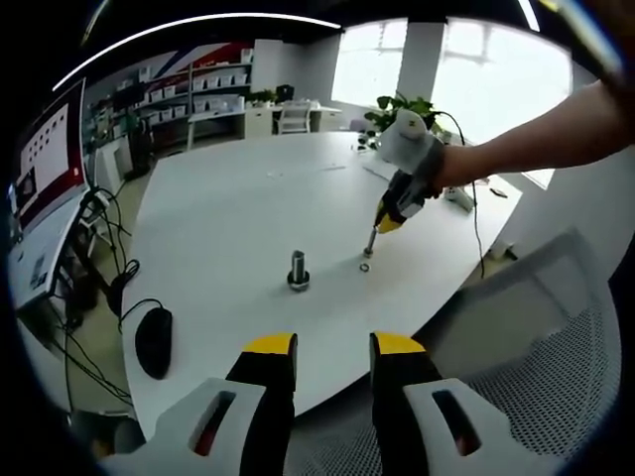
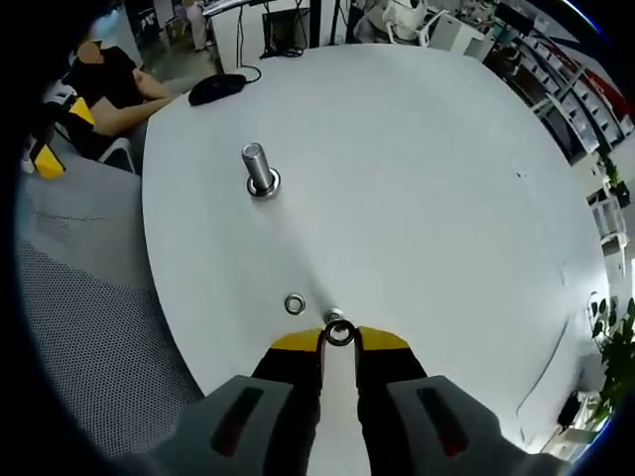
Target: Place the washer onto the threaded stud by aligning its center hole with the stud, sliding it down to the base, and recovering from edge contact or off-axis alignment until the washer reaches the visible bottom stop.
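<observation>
Right tongs (image 2: 339, 335) tipped down to the counter (image 2: 417, 178), jaws nearly closed, pinching a washer (image 2: 339, 332) at the tips; bare forearm (image 1: 536, 139) reaches in behind them. Left tongs (image 1: 333, 347) held back off the counter edge, jaws parted, nothing between them.

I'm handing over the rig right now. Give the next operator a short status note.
Right tool: tips closed around a washer, low at the table.
Left tool: open, empty, held back at the table edge.
Second washer lies loose beside the right tool.
Stud stands upright, bare.
Done: washer gripped.
Left: carry it to the stud, center the hole, slide it down to the base.
</observation>
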`<action>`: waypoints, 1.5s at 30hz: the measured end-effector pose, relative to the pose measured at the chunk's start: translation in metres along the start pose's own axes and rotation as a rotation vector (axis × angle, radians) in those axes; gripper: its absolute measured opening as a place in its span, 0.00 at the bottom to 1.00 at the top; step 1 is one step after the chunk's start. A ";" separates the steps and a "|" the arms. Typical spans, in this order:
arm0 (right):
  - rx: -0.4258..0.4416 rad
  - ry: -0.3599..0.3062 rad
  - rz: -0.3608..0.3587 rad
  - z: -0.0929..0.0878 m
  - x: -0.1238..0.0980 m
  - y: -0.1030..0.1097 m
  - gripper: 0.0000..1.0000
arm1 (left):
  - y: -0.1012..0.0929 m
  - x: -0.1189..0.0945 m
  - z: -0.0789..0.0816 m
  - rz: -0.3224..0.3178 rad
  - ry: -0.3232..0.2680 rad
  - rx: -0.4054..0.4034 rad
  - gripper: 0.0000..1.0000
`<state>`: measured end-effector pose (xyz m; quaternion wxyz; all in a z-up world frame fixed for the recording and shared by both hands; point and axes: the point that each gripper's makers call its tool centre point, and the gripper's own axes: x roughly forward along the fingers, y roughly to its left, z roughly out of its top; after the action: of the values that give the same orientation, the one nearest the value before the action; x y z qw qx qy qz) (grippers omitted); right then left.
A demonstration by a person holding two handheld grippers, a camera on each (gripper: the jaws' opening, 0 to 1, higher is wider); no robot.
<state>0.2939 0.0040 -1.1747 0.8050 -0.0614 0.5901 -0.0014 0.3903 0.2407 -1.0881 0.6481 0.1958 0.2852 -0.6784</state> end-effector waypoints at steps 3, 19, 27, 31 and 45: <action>-0.013 0.003 -0.010 0.000 0.004 -0.004 0.14 | -0.003 -0.001 0.001 0.000 0.000 0.002 0.27; -0.016 0.026 0.011 -0.002 0.012 0.005 0.14 | 0.000 0.001 -0.002 0.001 0.008 -0.002 0.27; -0.020 0.048 0.025 -0.009 0.029 0.006 0.14 | 0.000 0.000 -0.002 0.005 0.010 -0.008 0.27; -0.026 0.063 0.033 -0.012 0.032 0.007 0.14 | 0.000 0.000 -0.002 0.008 0.009 -0.010 0.27; -0.024 0.093 0.046 -0.020 0.053 0.004 0.14 | 0.000 0.000 -0.002 0.010 0.014 -0.013 0.27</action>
<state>0.2909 0.0020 -1.2312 0.7756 -0.0571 0.6283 0.0214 0.3897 0.2419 -1.0893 0.6508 0.1977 0.2932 -0.6719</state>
